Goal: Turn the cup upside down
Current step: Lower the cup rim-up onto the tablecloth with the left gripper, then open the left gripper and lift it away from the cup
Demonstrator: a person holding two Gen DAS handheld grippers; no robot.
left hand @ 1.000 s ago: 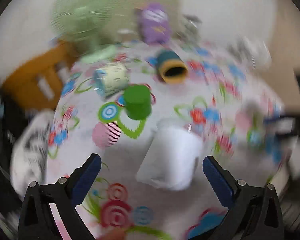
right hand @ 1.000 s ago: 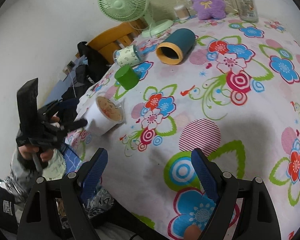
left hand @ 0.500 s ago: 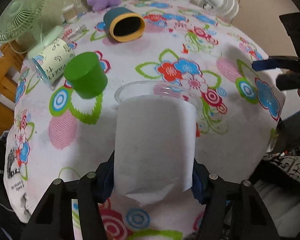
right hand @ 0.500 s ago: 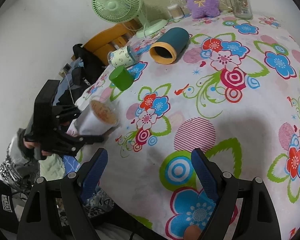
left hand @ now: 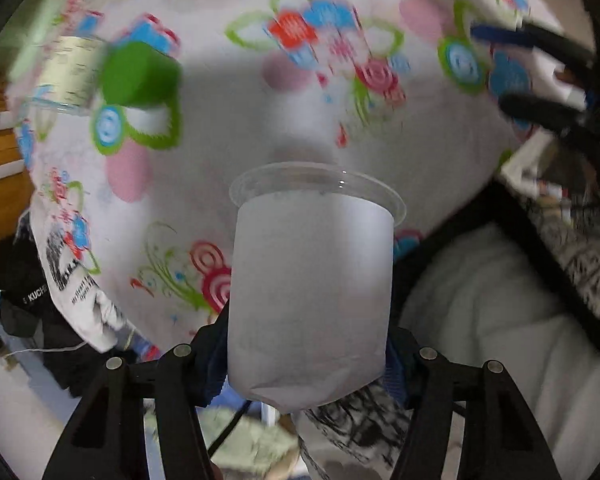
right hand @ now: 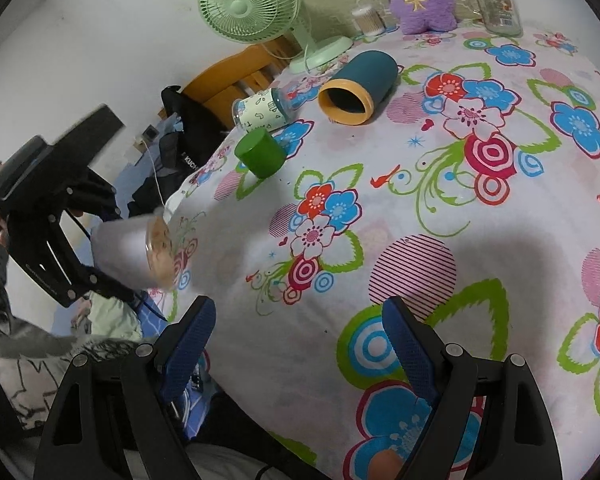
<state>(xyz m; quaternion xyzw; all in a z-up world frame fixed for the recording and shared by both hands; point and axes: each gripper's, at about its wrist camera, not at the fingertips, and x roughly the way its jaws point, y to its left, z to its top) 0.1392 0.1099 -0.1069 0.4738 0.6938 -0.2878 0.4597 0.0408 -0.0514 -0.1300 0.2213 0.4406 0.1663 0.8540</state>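
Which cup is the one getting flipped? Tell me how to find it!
Look at the near left corner of the flowery tablecloth, below the green cup. There the left gripper holds the frosted white cup in the air, tipped sideways. Unlike the green and blue-and-yellow cups lying on the cloth, it is see-through plastic.

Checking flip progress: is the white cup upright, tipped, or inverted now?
Tipped: the white cup lies sideways off the table, its mouth facing the tablecloth, clamped in the left gripper.
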